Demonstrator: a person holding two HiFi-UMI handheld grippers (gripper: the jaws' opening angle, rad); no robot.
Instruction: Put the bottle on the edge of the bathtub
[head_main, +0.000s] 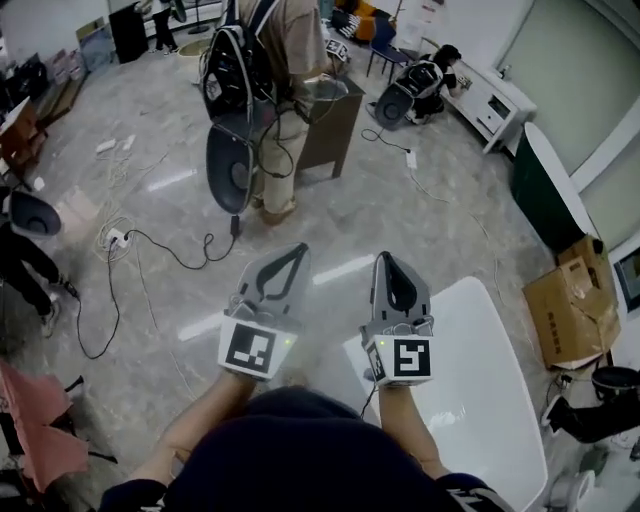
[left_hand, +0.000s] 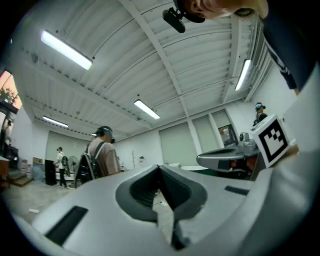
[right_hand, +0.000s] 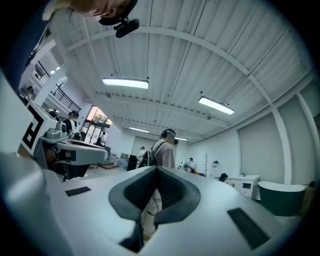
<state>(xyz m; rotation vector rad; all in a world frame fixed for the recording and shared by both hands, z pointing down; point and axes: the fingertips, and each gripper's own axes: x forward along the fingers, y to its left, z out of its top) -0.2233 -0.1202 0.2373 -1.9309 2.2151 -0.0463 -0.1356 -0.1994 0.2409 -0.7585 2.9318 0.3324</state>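
Both tools are held side by side, roughly level, pointing away from the wearer. The left gripper (head_main: 298, 252) has its jaws fully together, tips meeting, with nothing between them; its own view confirms this. The right gripper (head_main: 387, 258) is in the same condition, jaws closed tip to tip and empty. In the head view, a white glossy form at lower right, taken to be the bathtub (head_main: 485, 335), stands on the floor (head_main: 400, 200). The right gripper lines up over its left edge, and the left gripper is clear of it, over bare floor. The bottle cannot be located in any view, and neither tool holds it. A second, dark green tub (head_main: 545, 200) stands by the right wall, with a cardboard box (head_main: 570, 310) on the floor between it and the white one. A person (head_main: 275, 110) wearing a backpack (head_main: 235, 65) stands ahead, well apart from both tools. Cables (head_main: 150, 245) trail across the floor at left.
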